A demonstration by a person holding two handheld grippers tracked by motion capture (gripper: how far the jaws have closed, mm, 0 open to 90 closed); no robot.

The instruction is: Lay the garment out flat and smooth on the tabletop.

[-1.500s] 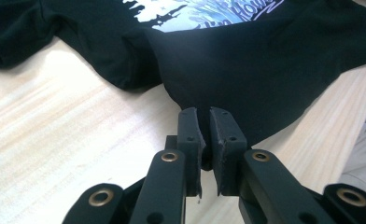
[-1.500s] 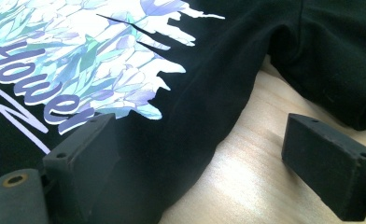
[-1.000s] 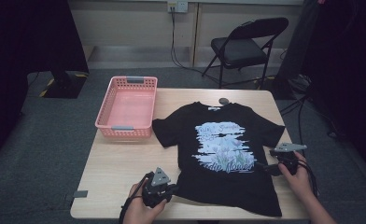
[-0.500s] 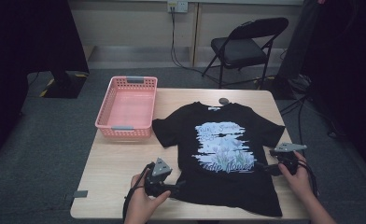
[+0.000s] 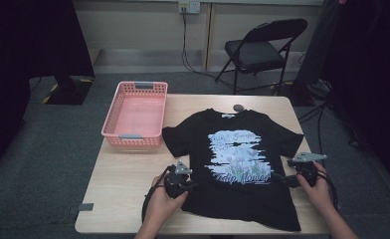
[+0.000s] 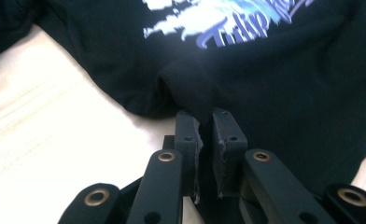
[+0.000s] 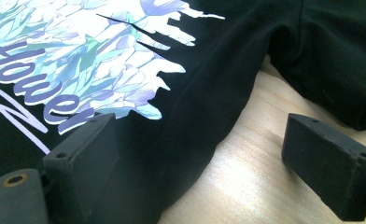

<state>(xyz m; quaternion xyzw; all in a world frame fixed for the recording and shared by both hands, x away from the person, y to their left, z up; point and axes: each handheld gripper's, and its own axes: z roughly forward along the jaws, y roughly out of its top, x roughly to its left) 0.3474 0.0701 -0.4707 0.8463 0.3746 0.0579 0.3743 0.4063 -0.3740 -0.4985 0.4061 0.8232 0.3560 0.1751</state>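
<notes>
Standing by the counter [image 5: 128, 199] here, and the whole thing comes down to where the black t-shirt's [image 5: 233, 169] side edges sit relative to each claw. It's lying flat, print up, collar pointing away from the person toward the far edge, hem nearest them, so its long axis runs near-to-far down the counter.

Left claw [image 6: 204, 123] is already clamped on a pinch of fabric at the shirt's left side edge, low down near the hem; you can see the cloth puckered up between the two pads.

Right claw [image 7: 209, 154] is the one to watch. Its jaws are wide apart and straddling the shirt's right side edge: one pad sits over the fabric by the flower print, the other over bare wood. The sleeve lies just beyond it. So the edge runs right between the jaws, and closing them should catch it, I'd guess.

Pink basket [image 5: 136, 112] sits well off to the left, past the sleeve.
</notes>
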